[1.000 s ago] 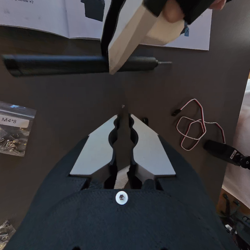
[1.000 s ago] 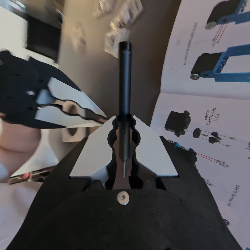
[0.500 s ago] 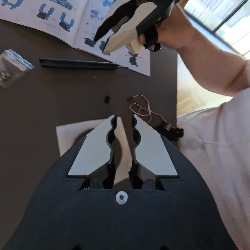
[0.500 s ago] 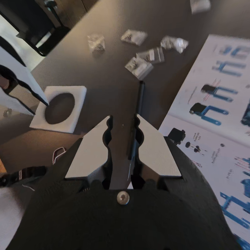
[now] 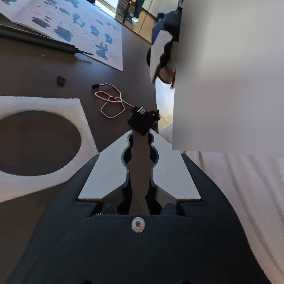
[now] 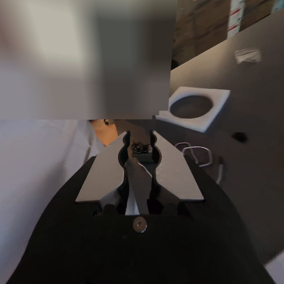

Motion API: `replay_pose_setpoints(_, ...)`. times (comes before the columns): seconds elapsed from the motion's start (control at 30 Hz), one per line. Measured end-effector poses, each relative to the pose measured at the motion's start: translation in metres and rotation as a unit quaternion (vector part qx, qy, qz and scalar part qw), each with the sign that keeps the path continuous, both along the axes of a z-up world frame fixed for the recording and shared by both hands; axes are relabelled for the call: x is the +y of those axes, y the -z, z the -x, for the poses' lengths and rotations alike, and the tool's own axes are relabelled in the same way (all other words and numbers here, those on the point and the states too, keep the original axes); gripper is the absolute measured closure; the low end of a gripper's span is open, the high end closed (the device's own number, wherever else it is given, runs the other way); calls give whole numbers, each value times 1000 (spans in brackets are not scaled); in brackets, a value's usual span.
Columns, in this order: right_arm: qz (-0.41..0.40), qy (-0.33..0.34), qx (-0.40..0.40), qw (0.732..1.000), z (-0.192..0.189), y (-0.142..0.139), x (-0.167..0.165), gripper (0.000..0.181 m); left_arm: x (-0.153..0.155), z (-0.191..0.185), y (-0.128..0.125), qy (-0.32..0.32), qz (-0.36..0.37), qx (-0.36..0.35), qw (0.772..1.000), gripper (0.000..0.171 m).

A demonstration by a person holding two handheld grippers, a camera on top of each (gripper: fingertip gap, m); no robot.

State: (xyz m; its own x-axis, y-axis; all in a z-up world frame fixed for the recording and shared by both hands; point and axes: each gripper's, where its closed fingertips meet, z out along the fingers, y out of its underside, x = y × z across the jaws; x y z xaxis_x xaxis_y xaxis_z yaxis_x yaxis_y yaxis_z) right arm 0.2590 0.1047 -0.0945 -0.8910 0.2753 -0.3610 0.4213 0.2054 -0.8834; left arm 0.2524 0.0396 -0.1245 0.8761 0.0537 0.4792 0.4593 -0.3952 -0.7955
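The dark counter (image 5: 38, 73) carries everything, and a person in a white garment (image 5: 230, 199) sits close against its near edge. An open booklet (image 5: 73, 26) with blue and black drawings lies at the far side. A white foam block (image 5: 46, 103) with a round hole cut through it lies flat to the left of the left tool (image 5: 140, 133). A long black screwdriver (image 5: 46, 42) rests along the booklet's near edge, its tip just over the page corner.

The left tool stands part open, a moderate gap between its fingers, and holds nothing. Its tips hover just short of a small black servo (image 5: 142, 121) that lies near the counter's edge, and I see no contact. The servo's red and white wire (image 5: 112, 106) loops loosely away from it toward the booklet. A small black piece (image 5: 61, 80) lies alone between the foam and the screwdriver.

The right tool (image 6: 139, 133) is likewise part open and empty. In its own view the servo (image 6: 142, 151) shows in the gap between its fingers; whether the fingers are down around it or only above it I cannot tell, as the picture is smeared. The wire (image 6: 199, 153) lies just right of that tool and the foam block (image 6: 218, 99) beyond it. A blurred pale packet (image 6: 247, 56) lies well apart, farther along the counter.
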Motion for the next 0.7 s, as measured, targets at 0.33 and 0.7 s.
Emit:
replay_pose_setpoints(0.33,-106,-9,12,994,-24,33,-26,175,18,-22,-3,59,-44,10,997,150)
replay_pose_setpoints(0.7,-127,28,44,990,-21,35,-19,175,52,-37,16,111,13,94,989,146)
